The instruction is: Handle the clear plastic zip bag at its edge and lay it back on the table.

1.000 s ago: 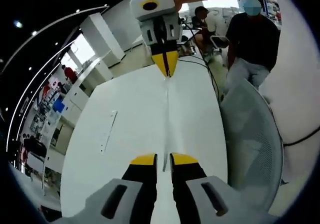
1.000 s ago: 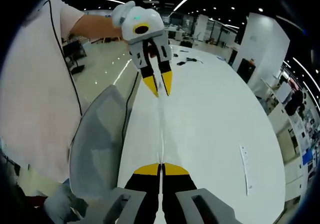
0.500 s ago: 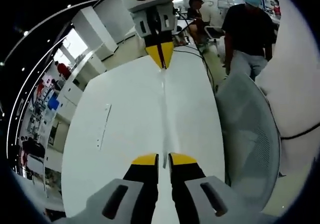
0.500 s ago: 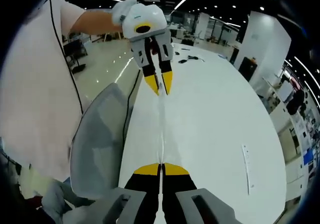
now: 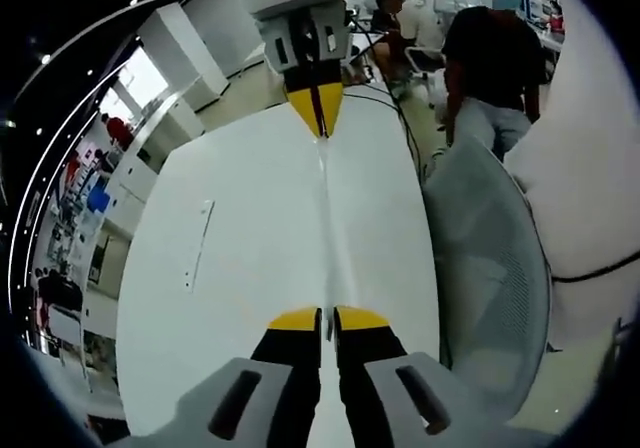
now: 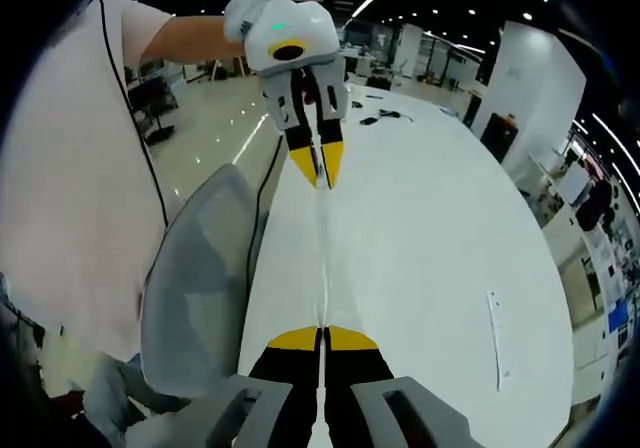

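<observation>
The clear zip bag [image 5: 325, 218] hangs stretched edge-on above the white desk [image 5: 240, 248], held between both tongs. Left tongs [image 5: 327, 318] and right tongs [image 6: 322, 338] are each pinched shut on opposite bag edges. A grey mesh chair [image 5: 485, 268] stands close beside the desk's near edge.

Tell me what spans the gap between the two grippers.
The clear zip bag, stretched edge-on from the right gripper to the left gripper, above the white table, in the right gripper view.

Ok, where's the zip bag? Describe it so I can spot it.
Start at the big white table. Above it, the two grippers face each other, and the clear zip bag hangs stretched between their jaws, edge-on. It reads as a thin glassy line, unlike the flat white strip lying on the table.
</observation>
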### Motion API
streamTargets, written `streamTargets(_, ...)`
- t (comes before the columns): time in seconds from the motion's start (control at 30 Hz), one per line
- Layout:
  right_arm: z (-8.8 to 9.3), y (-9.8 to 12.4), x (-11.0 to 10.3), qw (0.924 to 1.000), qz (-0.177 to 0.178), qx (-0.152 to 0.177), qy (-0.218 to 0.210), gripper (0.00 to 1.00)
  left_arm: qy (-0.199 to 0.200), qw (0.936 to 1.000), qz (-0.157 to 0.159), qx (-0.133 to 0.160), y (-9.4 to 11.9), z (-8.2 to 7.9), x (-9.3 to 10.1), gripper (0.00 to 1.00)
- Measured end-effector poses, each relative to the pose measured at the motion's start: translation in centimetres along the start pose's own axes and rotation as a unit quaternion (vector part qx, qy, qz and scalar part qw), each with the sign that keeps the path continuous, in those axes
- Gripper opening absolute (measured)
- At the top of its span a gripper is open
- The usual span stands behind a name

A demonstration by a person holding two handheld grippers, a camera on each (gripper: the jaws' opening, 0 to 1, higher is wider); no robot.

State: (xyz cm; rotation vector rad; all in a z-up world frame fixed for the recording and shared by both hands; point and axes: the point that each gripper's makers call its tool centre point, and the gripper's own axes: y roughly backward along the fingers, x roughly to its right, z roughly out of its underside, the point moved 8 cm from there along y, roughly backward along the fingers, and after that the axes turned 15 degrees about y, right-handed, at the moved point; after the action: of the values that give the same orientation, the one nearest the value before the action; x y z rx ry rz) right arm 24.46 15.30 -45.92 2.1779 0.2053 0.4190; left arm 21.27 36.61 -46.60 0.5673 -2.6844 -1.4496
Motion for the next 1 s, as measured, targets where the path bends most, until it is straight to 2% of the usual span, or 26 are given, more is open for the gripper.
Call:
streamTargets(0.33,0.03,-0.17,-0.05,1.0,-0.004,-0.001,0.001,0.0,0.016,0.9995,0.013,-0.024,-0.46,0.09,-0.19,0.0)
streamTargets(0.67,0.21,-0.17,-0.04,1.0,-0.005,0.0,-0.005,0.0,0.025,0.9992,0.02,-0.024,-0.31,0.06,-0.25,0.0)
streamTargets(1.0,0.21,-0.31,0.09,1.0,-0.005,0.005,-0.005,0.0,0.025,0.9988,0.026,-0.032,-0.43,0.68,0.05,0.0)
